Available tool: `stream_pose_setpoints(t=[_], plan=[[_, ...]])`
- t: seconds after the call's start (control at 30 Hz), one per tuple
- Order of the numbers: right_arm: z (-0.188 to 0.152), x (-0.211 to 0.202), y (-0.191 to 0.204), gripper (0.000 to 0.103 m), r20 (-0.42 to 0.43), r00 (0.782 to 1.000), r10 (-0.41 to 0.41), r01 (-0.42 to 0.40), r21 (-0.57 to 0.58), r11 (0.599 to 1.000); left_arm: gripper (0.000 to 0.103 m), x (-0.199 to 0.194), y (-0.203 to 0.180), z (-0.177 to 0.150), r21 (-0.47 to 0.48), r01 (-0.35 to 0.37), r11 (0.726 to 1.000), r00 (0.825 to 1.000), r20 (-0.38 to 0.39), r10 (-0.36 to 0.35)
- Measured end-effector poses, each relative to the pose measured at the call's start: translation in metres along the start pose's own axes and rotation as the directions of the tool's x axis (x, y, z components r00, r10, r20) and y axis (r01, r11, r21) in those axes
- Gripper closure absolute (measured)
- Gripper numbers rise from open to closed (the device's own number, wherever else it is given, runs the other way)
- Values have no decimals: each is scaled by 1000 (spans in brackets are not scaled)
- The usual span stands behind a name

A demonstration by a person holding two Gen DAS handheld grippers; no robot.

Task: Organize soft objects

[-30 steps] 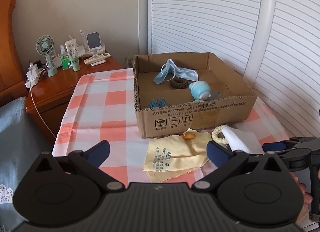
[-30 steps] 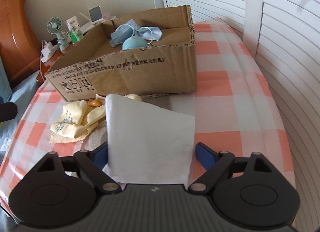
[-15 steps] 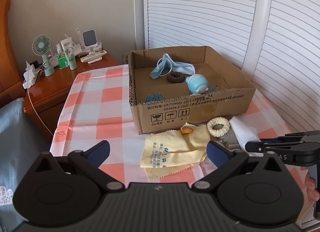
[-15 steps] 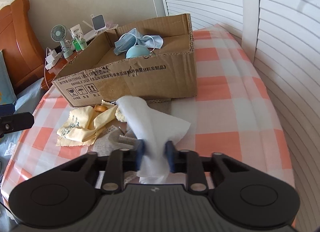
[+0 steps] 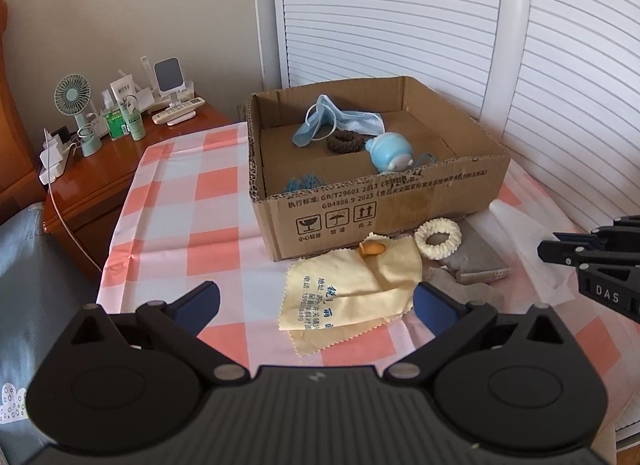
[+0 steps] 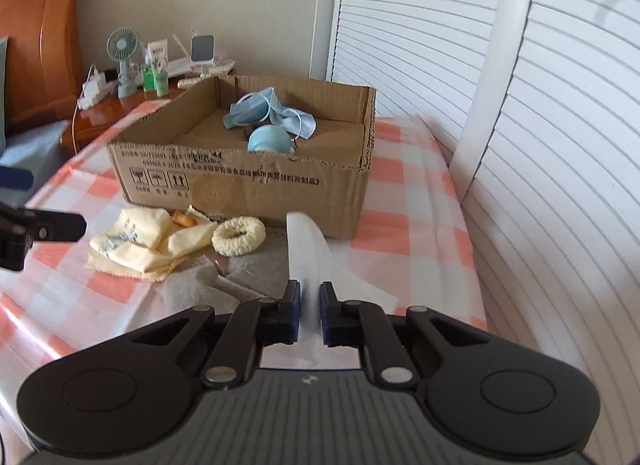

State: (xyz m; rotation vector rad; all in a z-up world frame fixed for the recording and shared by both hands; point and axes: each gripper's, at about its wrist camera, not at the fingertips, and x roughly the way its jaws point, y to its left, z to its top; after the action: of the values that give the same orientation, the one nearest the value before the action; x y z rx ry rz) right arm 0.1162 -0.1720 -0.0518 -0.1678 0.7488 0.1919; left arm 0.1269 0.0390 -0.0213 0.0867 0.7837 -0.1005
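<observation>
**White tissue pinched beside the cardboard box**

Checked pink-and-white cloth covers the table (image 5: 192, 233) in front of white shutter doors. On it stands an open cardboard box (image 6: 248, 181) holding a blue face mask (image 5: 340, 121), a brown hair tie (image 5: 346, 141) and a small blue toy (image 5: 390, 153). Just in front lie a yellow cloth (image 5: 344, 293), a cream hair tie (image 6: 238, 235) and grey cloths (image 5: 476, 261). The right gripper (image 6: 309, 311) is clenched on a white tissue (image 6: 306, 253), lifting one end. The left gripper (image 5: 316, 305) hovers with fingers spread, grasping nothing.
</observation>
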Motion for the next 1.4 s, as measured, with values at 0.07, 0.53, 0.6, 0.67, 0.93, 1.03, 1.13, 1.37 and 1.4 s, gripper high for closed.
stream_pose_setpoints(t=[0.07,0.53,0.6,0.67,0.93,1.03,1.13,1.37,1.4], plan=[[-3,6,-1,90,-17,1000,6,-6,2,1000,1,4,0,-1,3,9,1000,1000,-6,-9],[-20,33,-19,51,-49,998,42,-38,83,996,1,48,0,-3,-63,133,989,990,-43,-136],[-21,35,-21,50,-47,998,46,-42,89,995,1,55,-2,-3,-69,146,987,988,-44,-150],[-21,36,-23,49,-41,998,54,-50,95,994,1,63,-5,-4,-75,162,984,985,-50,-166],[-20,41,-25,45,-25,998,62,-59,108,992,1,82,-12,-9,-92,170,981,983,-50,-175],[-21,42,-24,43,-21,998,62,-60,97,993,1,89,-11,-10,-83,90,993,994,-49,-94],[-21,42,-22,40,-19,998,64,-63,86,994,1,94,-3,-13,-97,19,995,998,-65,-26],[-21,44,-21,37,-11,998,66,-65,79,995,4,96,-4,-16,-121,33,992,998,-53,-40],[-21,44,-21,37,-11,998,67,-66,76,995,5,97,-7,-15,-113,36,993,998,-52,-42]])
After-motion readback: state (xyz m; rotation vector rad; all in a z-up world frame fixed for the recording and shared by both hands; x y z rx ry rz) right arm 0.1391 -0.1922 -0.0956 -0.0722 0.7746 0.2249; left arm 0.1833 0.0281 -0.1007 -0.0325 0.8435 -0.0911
